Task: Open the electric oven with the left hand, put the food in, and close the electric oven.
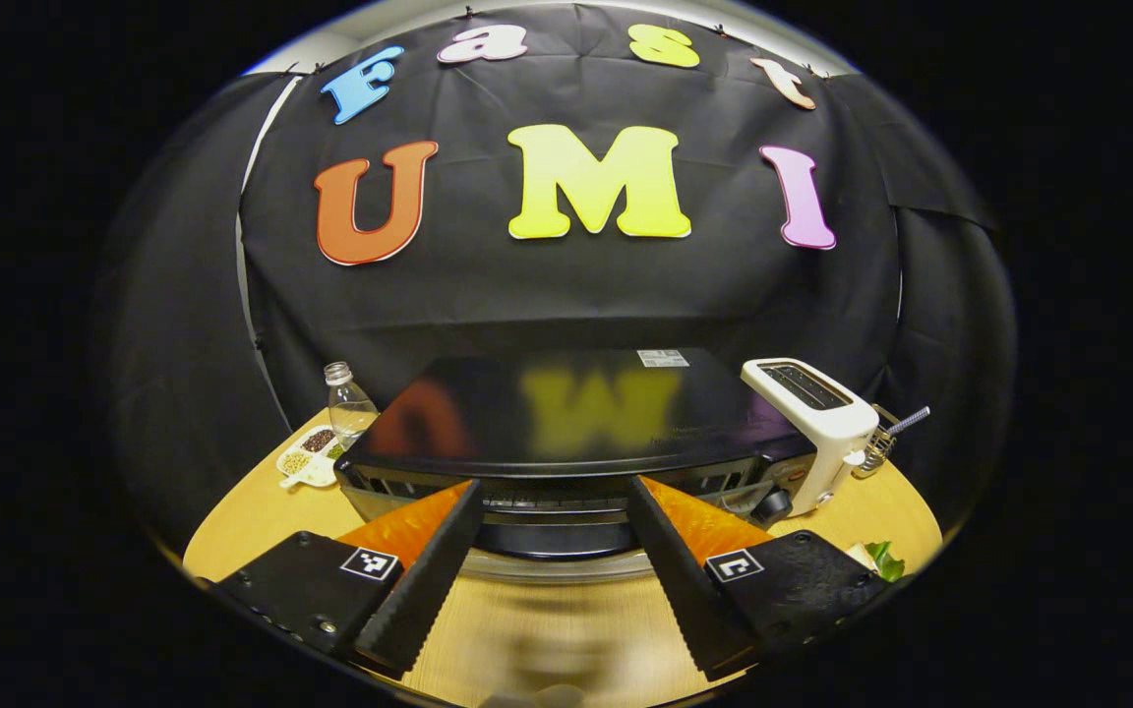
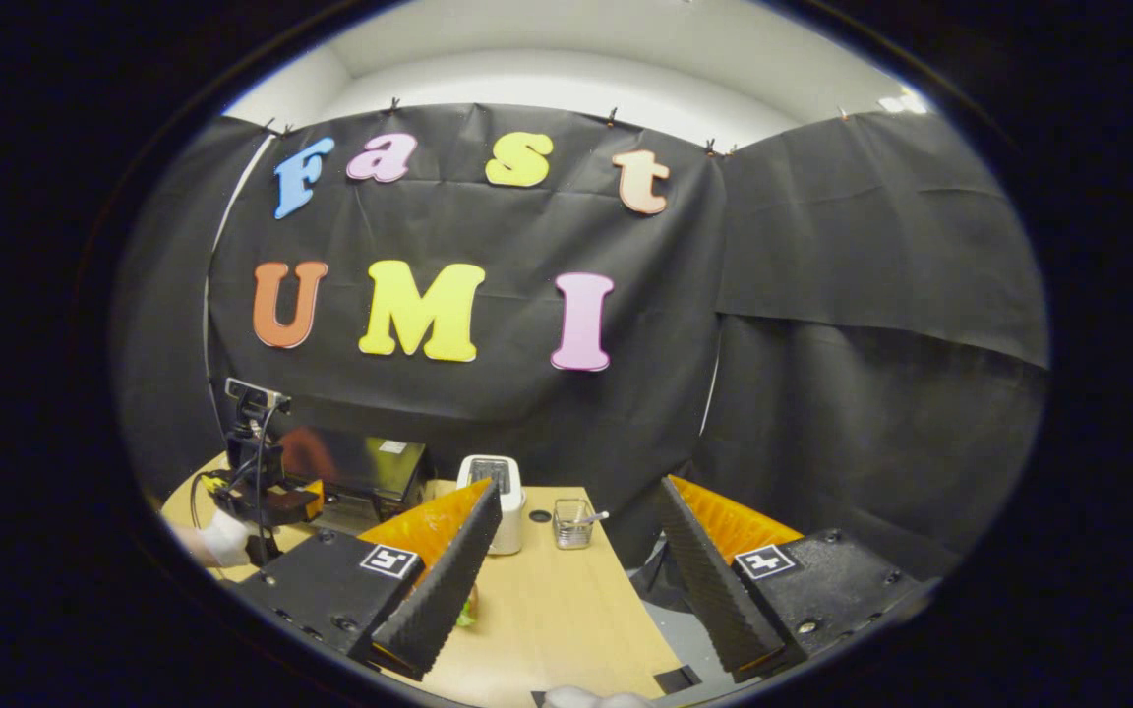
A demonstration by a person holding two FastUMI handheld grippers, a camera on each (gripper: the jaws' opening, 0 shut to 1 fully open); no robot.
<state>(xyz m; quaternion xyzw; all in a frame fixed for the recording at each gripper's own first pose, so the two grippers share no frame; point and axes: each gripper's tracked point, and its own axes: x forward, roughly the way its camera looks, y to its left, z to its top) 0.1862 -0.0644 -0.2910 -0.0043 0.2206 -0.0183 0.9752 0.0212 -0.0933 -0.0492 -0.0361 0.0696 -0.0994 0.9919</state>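
Two grippers, both with jaws spread and holding nothing. Wooden table (image 1: 262,511) inside a black-cloth booth, pale wall above the cloth in the right gripper view. Left gripper (image 1: 555,575) sits low, right in front of the black electric oven (image 1: 566,418); door state hard to tell. White toaster (image 1: 807,418) just beside the oven, bottle (image 1: 345,401) and snack dish (image 1: 309,454) on its other side. Right gripper (image 2: 576,580) hangs near the table's edge, well apart from the oven (image 2: 360,470); that view adds a small wire basket (image 2: 572,523) by the toaster.
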